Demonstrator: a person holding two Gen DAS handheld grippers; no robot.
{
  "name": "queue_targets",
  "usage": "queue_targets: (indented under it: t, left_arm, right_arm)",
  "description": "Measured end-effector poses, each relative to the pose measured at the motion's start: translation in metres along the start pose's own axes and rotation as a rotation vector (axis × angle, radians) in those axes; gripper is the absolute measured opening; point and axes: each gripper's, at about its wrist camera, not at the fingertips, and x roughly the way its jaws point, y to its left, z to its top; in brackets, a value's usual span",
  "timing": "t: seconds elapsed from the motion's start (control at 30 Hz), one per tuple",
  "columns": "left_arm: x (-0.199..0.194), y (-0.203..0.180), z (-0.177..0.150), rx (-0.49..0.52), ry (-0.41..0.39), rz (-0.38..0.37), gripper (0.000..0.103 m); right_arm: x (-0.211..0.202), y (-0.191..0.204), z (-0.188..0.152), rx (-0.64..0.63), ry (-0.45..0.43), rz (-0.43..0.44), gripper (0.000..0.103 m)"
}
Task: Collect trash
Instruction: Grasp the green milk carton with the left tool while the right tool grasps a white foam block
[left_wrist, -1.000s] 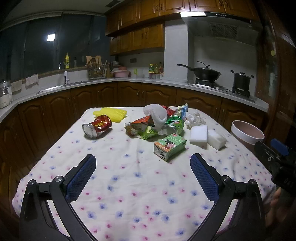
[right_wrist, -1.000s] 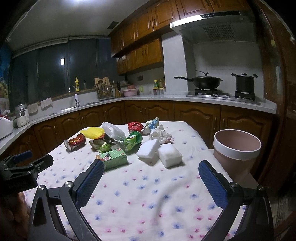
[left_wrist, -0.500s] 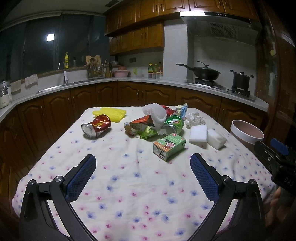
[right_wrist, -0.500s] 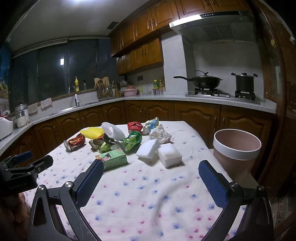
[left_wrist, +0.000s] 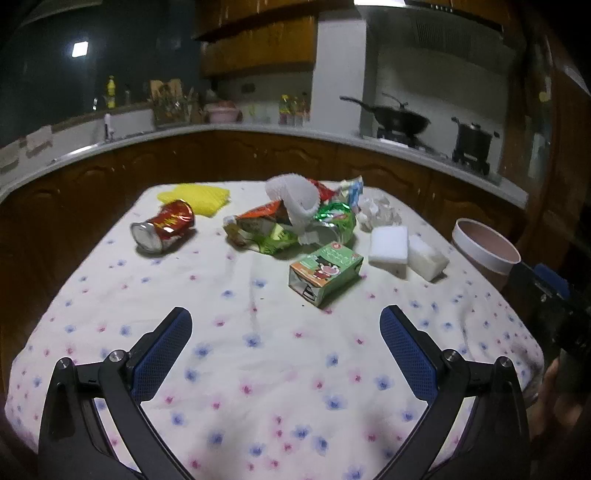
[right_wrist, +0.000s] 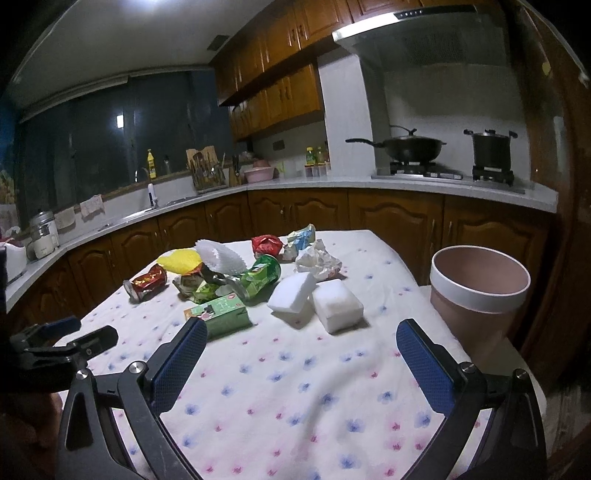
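Now trash (left_wrist: 295, 225) sits on the table (left_wrist: 258, 350).
Both grippers, left (left_wrist: 286, 332) and right (right_wrist: 301, 345), hover wide open, holding nothing, bin (right_wrist: 480, 291) nearby.

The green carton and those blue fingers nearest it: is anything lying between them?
No. In the left wrist view, only bare flowered tablecloth separates the green carton from the fingers.

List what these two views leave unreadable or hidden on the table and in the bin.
- Bin bottom: right wrist view, hidden by its own rim; left wrist view crops it behind the right gripper.
- Green carton print: blurred, too small.
- Wrapper pile: pieces overlap, count unclear.
- Near table edge: behind the open jaws.
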Motion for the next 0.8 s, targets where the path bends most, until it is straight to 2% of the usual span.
queue_targets:
  t: [0.2, 0.5, 0.63, 0.8]
  left_arm:
    - [0.032, -0.003, 0.011, 0.01, 0.081, -0.031, 0.103]
    - [0.081, -0.011, 0.034, 0.097, 0.183, -0.034, 0.103]
    - [0.109, -0.015, 0.042, 0.127, 0.231, -0.055, 0.103]
    - [0.135, -0.015, 0.047, 0.124, 0.272, -0.058, 0.101]
  right_arm:
    - [0.024, -0.009, 0.01, 0.007, 0.058, 0.012, 0.103]
    - [0.078, -0.025, 0.027, 0.006, 0.189, 0.041, 0.102]
    - [0.111, -0.031, 0.033, -0.017, 0.263, 0.04, 0.097]
    - [0.14, -0.041, 0.036, -0.039, 0.308, 0.03, 0.095]
